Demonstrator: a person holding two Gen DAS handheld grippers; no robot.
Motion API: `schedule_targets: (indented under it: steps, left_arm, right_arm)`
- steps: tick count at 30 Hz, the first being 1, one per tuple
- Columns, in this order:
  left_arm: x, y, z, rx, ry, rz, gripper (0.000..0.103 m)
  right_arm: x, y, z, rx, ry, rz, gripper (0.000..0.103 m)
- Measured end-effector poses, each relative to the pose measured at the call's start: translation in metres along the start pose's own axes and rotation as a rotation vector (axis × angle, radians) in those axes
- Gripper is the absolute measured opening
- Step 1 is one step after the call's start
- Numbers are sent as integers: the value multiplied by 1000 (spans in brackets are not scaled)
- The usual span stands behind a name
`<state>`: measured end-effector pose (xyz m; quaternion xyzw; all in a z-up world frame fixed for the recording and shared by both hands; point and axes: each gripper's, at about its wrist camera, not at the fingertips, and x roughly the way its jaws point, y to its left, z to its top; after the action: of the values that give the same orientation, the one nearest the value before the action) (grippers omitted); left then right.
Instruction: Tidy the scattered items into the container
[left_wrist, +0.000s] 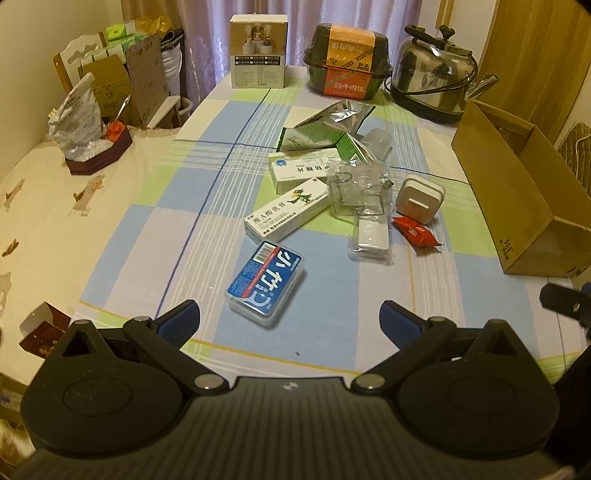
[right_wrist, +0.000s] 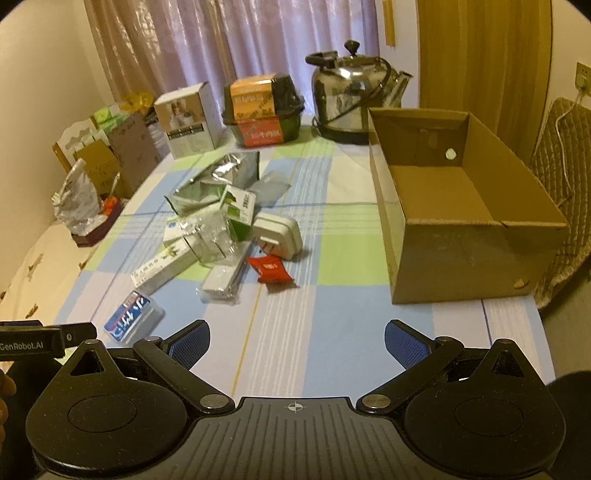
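Both tools are held low over the near edge of the checked tablecloth (right_wrist: 317, 258), and nothing is gripped: the left gripper (left_wrist: 290, 317) is seen with its blue-padded fingers spread wide, and the right gripper (right_wrist: 297, 341) likewise stands fully apart and empty. The scattered items are found heaped mid-table, well apart from either tool except the blue-labelled clear case (left_wrist: 266, 284), which lies just ahead of the left gripper. Beyond it are noted two long medicine cartons (left_wrist: 288, 216), a crumpled clear plastic wrapper (left_wrist: 356, 190), a white plug adapter (left_wrist: 421, 199), a red sachet (right_wrist: 271, 271) and a foil pouch (left_wrist: 332, 120). The cardboard box (right_wrist: 458, 258), open-topped and apparently empty, stands on the right side of the table. No item is judged stowed yet. Risks are assessed as follows: the overlapping cartons and wrapper may be dragged together if one is pinched; the slick case may slip from the pads; the light box may be shoved by a careless release.
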<state>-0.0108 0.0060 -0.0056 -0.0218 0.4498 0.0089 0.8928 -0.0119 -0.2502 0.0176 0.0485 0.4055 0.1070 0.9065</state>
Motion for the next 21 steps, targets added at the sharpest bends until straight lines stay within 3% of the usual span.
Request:
schedule_targets:
  steps: [5,13,21]
  left_arm:
    - [2,7,2,27,2,-2,102]
    - [16,29,5,78,-4,9,102]
    - [48,35,12,255,16,0,102]
  right_arm:
    - [7,8,2,-124,-17,8,103]
    - [28,20,11,-210,17,27,103]
    - [69,22,18,-224,83,85,103]
